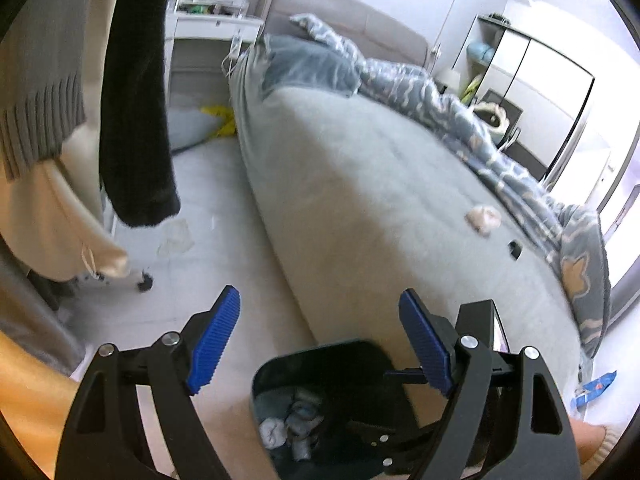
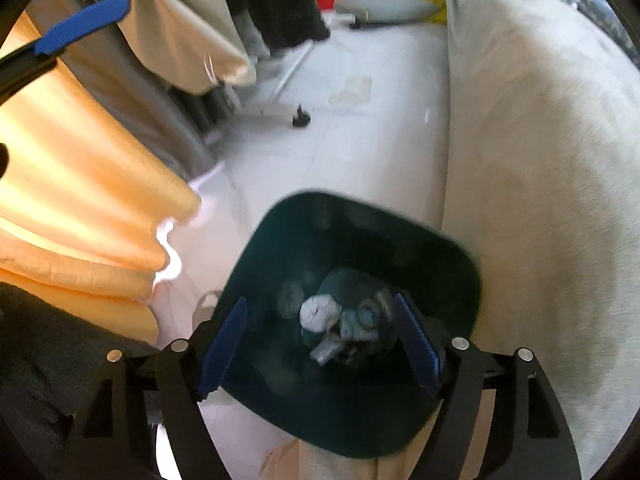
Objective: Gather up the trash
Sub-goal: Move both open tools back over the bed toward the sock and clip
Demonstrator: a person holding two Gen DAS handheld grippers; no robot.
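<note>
A dark trash bin stands on the floor beside the bed, with crumpled white tissues inside. My right gripper is open and empty, directly above the bin's mouth. My left gripper is open and empty, above the floor and bed edge; the bin lies just below it. A crumpled tissue lies on the grey bed. A flat clear wrapper lies on the floor; it also shows in the right wrist view. A blue wrapper lies at the far right.
Clothes hang on a wheeled rack at the left. A patterned blue duvet is bunched along the bed's far side. Orange curtains hang at the left in the right wrist view. A small black object sits on the bed.
</note>
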